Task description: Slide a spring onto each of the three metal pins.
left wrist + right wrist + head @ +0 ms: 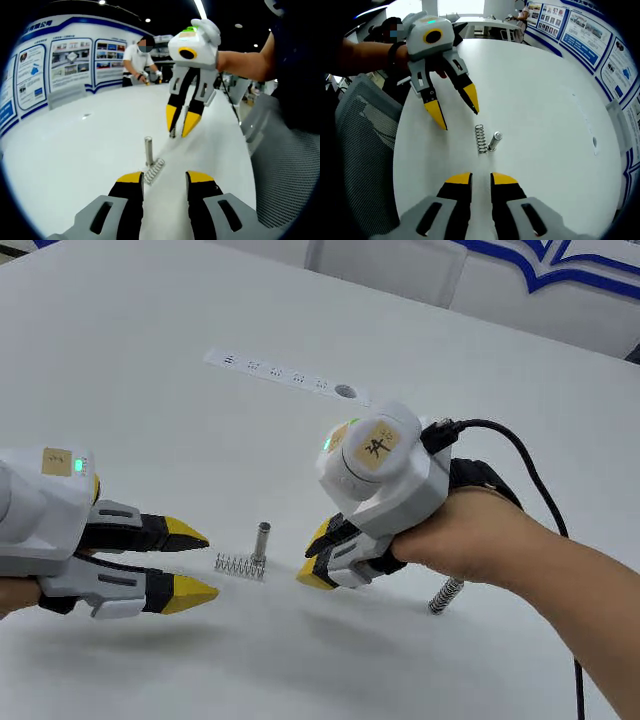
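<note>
While no spring yet sits on the upright pin (262, 540), one spring (240, 566) lies on its side touching the pin's foot, on the tabletop (150, 390) nearer the person's edge than the far edge. Left tool (205, 565): jaws spread wide, empty, level with the spring and pointing at it from the left. Right tool (312, 565): jaws parted by a narrow gap, empty, tips angled down close to the tabletop just right of the pin. A second spring (446, 595) stands tilted beside the right hand (480, 540); whether it sits on a pin cannot be told. A power strip (285, 375) lies well apart, toward the far edge.

Step in hand, by judgement: approach to the loose spring, before pickup. The next move calls for closing one tool on the spring near one end, raising it upright, lining its open end over the pin's top and lowering it. The pin looks free-standing, so a sideways nudge could topple it.
</note>
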Tool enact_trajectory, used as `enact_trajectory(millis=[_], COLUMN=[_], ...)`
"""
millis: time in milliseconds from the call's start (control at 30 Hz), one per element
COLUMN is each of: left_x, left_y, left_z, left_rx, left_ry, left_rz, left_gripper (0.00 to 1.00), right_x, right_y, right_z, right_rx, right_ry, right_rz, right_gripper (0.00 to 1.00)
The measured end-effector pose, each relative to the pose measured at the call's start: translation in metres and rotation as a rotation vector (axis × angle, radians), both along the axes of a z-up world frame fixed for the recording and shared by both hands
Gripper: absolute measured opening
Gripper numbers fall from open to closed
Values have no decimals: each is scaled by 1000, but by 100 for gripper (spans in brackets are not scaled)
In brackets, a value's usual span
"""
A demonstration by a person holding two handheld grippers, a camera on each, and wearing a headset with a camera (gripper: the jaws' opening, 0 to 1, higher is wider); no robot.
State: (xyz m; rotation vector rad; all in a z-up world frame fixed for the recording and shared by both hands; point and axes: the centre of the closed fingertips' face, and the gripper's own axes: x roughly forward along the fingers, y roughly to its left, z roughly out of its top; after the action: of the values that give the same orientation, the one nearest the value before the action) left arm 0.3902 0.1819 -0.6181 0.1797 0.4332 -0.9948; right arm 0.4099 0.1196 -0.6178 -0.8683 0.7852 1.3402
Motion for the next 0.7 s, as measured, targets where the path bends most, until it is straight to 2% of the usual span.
enact_trajectory(millis=[100, 267, 467, 700], left_x=[9, 16, 19, 19], left_y=[-2, -4, -5, -6], left_z=[-5, -15, -26, -33], left_rx=[15, 49, 73, 89], left_ry=[8, 23, 46, 53], left_rz=[-17, -56, -86, -113], left_gripper=[35, 35, 33, 26], right_x=[0, -3, -4, -5], right_y=[-3, -6, -8, -8], right_z=[1, 0, 2, 3], right_rx=[1, 1, 5, 12], right_ry=[0, 2, 2, 4], right_rz=[-9, -19, -29, -38], right_gripper=[16, 16, 16, 16])
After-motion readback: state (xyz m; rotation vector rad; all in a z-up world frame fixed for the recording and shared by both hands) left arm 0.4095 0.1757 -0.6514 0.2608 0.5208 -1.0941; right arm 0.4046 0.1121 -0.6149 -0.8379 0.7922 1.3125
